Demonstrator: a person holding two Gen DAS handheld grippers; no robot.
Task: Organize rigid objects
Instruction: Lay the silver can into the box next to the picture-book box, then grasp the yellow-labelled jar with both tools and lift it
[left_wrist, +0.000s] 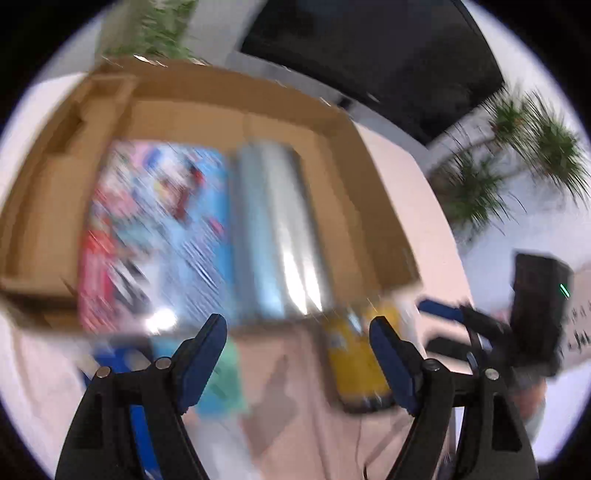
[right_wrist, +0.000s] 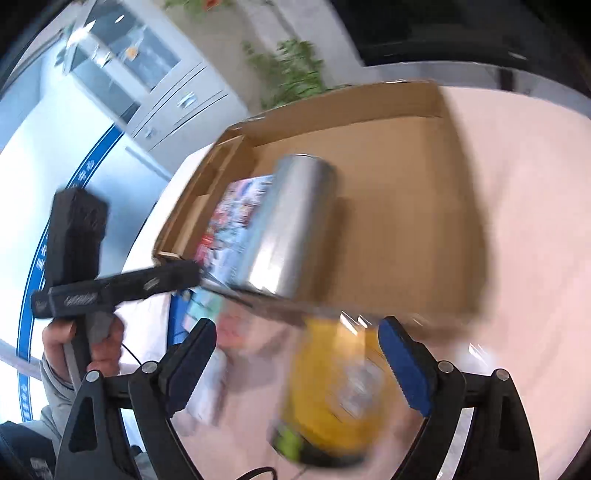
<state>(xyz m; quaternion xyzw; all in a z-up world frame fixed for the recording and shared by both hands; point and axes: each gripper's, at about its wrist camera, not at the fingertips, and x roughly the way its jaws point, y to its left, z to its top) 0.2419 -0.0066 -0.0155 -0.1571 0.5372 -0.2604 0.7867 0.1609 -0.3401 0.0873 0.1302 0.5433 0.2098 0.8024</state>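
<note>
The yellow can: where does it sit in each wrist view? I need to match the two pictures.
Left wrist: the yellow can lies low, right of centre, on the table just outside the cardboard box, beside the right blue finger.
Right wrist: the yellow can lies at bottom centre, between the open fingers, blurred.
Shared landmark: the silver cylinder lying in the box, beside the colourful flat pack.

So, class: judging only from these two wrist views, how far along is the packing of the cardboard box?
Done: a colourful flat box and a silver can already lie side by side in the cardboard box. In hand: nothing is gripped; the right gripper is open around a yellow can on the table, and the left gripper is open and empty. Left: the yellow can and a blurred teal item outside the box.
</note>
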